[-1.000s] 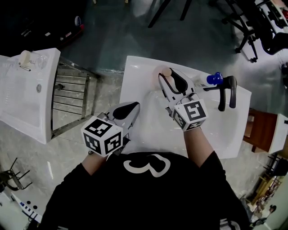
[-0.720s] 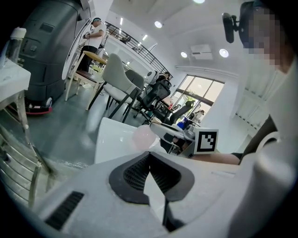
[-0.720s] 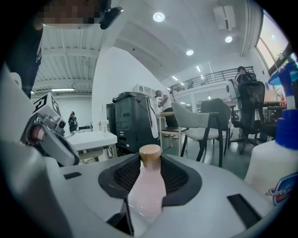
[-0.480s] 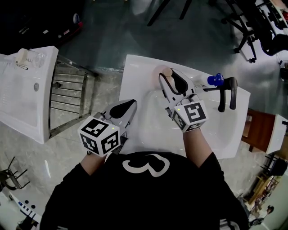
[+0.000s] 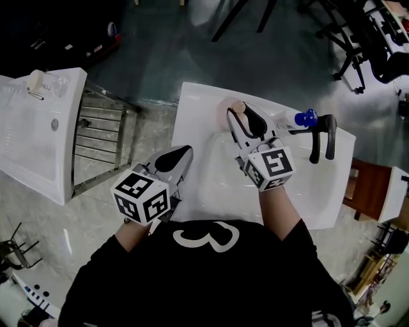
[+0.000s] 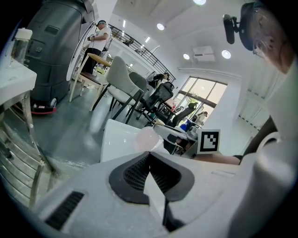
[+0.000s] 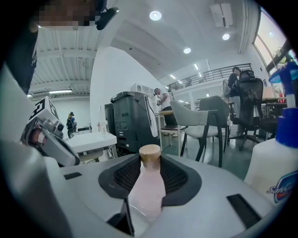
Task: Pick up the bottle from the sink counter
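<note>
Grey-green polished floor [image 5: 160, 57] surrounds a white table [image 5: 195, 102] with a shallow basin [image 5: 220, 175] sunk in its middle, all seen from steeply above. At the table's far edge, just behind the basin's rim, the pale pink bottle [image 5: 237, 105] with a tan cap stands upright. The right hand-held gripper [image 5: 241, 112] reaches across the basin to it. Its own view shows the bottle between the two black pads, which lie against its sides at a middling spread. Open white surface runs from the bottle leftward to the far corner. To the right along the same far edge, a black faucet [image 5: 321, 131] bends over the rim with a blue-capped spray bottle [image 5: 305, 116] just beside it; both are near the grip but apart from it. The left hand-held gripper [image 5: 179, 156] hangs by the table's left edge, jaws pressed together on nothing. Left of the table, a metal rack [image 5: 96, 140] fills the gap to a second white table [image 5: 29, 147]. Chair legs [image 5: 239, 16] stand on the floor beyond the far edge.
</note>
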The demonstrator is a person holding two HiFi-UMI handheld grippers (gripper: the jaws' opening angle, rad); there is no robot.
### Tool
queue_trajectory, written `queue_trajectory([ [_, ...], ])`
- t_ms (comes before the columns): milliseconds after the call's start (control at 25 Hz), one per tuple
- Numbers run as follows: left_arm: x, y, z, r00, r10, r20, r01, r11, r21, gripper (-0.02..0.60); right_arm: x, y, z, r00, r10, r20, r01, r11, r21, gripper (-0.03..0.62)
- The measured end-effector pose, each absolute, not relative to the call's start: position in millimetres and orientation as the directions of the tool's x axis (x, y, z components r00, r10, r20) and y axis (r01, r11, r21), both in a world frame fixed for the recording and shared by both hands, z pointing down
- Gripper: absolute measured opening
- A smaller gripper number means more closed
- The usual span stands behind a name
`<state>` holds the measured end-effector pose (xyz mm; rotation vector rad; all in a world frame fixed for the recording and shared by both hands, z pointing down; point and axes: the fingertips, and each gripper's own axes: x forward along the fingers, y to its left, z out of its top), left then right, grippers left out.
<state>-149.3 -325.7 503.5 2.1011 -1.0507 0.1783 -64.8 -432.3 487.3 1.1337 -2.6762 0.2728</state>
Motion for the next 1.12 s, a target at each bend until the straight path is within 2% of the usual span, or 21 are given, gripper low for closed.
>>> queue_trajectory([
  [1120,-145,-285,460,0.601,-0.678,0.423,-0.773,-0.361,0.522,0.015,-54,-389,466,-0.675,-0.682,0.281,-0.731,0.669,-0.133,0.13],
])
